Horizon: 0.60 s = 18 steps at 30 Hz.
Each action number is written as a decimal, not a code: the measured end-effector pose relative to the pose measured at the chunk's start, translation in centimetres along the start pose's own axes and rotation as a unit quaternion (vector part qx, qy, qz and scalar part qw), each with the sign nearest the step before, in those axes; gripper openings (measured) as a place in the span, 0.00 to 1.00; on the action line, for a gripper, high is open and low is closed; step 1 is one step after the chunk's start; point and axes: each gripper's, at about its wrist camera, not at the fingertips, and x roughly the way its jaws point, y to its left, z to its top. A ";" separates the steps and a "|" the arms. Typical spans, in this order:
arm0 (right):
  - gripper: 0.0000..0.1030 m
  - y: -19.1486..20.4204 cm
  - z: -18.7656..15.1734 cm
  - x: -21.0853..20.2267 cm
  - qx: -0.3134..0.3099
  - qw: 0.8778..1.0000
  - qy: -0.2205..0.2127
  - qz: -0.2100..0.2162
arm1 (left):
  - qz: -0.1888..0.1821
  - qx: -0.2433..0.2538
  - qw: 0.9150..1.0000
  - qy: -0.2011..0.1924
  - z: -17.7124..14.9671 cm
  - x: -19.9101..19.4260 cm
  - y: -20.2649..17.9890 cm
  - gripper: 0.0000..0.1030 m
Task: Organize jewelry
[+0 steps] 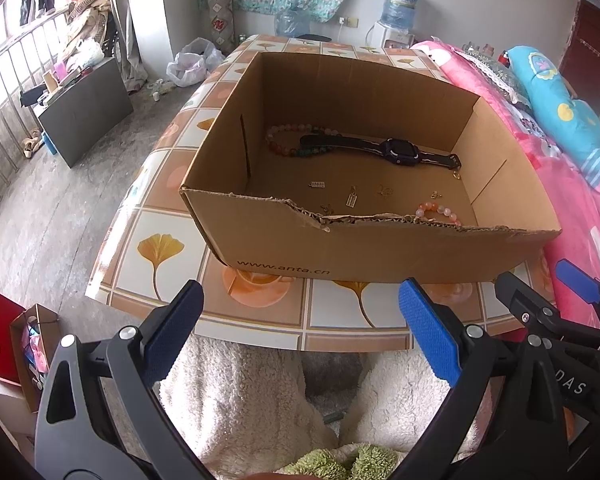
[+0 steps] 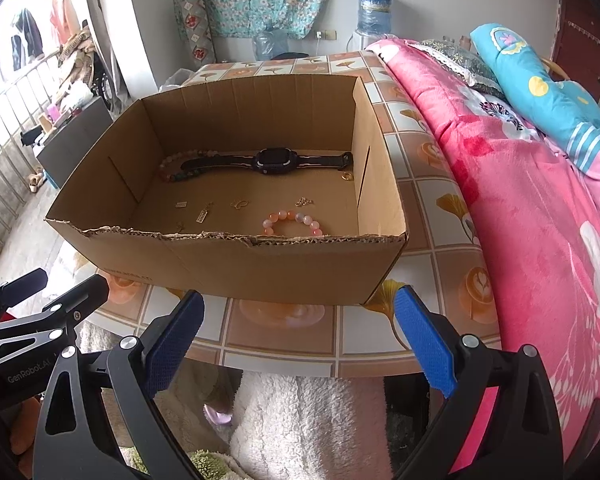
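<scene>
Two sets of tongs sit low in my views, the left tongs (image 1: 300, 320) and the right tongs (image 2: 296, 320), both spread wide and holding nothing; ahead is a desk (image 2: 284, 340) under a tiled ginkgo-leaf cloth, a pink bed (image 2: 540, 220) at 3 o'clock, a water dispenser (image 1: 398, 12) at 12; on the desk stands an open cardboard box (image 2: 260, 268); inside lie a dark watch (image 2: 274, 161), a multicoloured bead strand (image 1: 288, 140) at its 9 o'clock, a peach bead bracelet (image 2: 292, 222) nearest me, and small gold charms (image 2: 204, 214) between.
</scene>
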 end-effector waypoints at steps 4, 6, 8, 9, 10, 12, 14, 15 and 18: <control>0.91 0.0 0.0 0.2 0.001 1.000 0.003 0.000 | 0.000 -0.001 1.000 0.002 0.0 0.1 0.0 0.92; 0.91 0.0 0.0 0.3 0.002 1.000 0.004 0.001 | 0.001 -0.002 1.000 0.003 0.1 0.2 0.1 0.92; 0.91 0.0 0.0 0.4 0.002 1.000 0.005 0.000 | 0.001 -0.002 1.000 0.005 0.1 0.3 0.1 0.92; 0.91 0.0 0.0 0.4 0.002 1.000 0.004 0.000 | 0.001 -0.002 1.000 0.005 0.2 0.3 0.1 0.92; 0.91 0.0 0.0 0.4 0.002 1.000 0.005 0.000 | 0.001 -0.003 1.000 0.005 0.2 0.3 0.1 0.92; 0.91 0.0 0.1 0.5 0.002 1.000 0.006 0.000 | 0.002 -0.003 1.000 0.006 0.1 0.4 0.1 0.92; 0.91 0.0 0.1 0.5 0.002 1.000 0.007 -0.001 | 0.002 -0.004 1.000 0.006 0.1 0.4 0.2 0.92; 0.91 0.0 0.2 0.5 0.002 1.000 0.007 -0.001 | 0.002 -0.004 1.000 0.007 0.1 0.4 0.2 0.92; 0.91 0.0 0.2 0.5 0.002 1.000 0.008 -0.002 | 0.002 -0.004 1.000 0.007 0.2 0.4 0.2 0.92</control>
